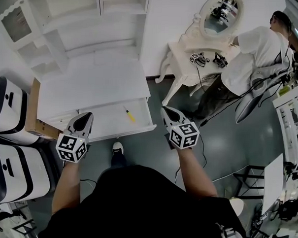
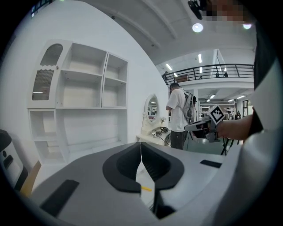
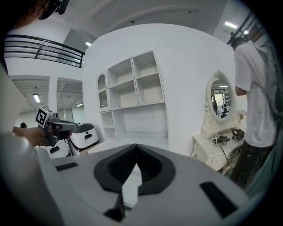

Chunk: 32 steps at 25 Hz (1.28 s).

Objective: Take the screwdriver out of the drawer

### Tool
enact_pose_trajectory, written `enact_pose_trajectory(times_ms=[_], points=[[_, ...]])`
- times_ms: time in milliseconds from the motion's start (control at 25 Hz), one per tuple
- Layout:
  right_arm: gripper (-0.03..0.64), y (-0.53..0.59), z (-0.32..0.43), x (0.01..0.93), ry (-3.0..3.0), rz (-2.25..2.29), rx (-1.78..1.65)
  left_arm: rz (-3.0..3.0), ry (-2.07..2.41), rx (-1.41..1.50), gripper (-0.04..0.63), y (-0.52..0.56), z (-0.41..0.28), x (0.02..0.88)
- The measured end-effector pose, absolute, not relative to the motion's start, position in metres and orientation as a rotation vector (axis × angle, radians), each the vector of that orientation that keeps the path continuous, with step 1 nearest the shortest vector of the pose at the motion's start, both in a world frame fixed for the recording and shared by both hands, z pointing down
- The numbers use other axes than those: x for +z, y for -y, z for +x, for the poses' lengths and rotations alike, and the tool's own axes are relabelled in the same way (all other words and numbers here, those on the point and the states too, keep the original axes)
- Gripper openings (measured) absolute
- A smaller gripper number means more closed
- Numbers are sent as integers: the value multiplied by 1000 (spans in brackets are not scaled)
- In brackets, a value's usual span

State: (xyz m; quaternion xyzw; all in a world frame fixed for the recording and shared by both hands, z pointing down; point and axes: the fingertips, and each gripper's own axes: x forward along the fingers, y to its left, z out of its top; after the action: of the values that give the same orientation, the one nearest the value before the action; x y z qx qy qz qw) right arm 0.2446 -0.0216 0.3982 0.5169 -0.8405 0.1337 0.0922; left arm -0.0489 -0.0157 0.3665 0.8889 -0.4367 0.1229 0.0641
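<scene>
No words, brand names or numbers can be read anywhere. Only black-and-white square markers (image 1: 72, 148) are seen, borne on the cubes of the left gripper (image 1: 86, 117) and the right gripper (image 1: 166, 112) and on a small cube (image 1: 194, 57) on the table (image 1: 178, 68). No lettering is carried by them.
</scene>
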Motion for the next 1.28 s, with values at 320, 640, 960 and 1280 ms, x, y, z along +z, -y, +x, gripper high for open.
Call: enact_pose_trajectory(times_ms=[320,640,960,1280], points=[[12,68,241,414,2479,1533,435,2663,1293,392,21,62,-51,383],[12,111,230,441,2442,1506,489,2642,1265,430,21,109,-60,399],[14,145,220,486,2388,1428,571,2635,1245,451,20,152,-66,404],[14,165,197,553,2324,1294,672,2586,1229,473,21,184,-84,427]])
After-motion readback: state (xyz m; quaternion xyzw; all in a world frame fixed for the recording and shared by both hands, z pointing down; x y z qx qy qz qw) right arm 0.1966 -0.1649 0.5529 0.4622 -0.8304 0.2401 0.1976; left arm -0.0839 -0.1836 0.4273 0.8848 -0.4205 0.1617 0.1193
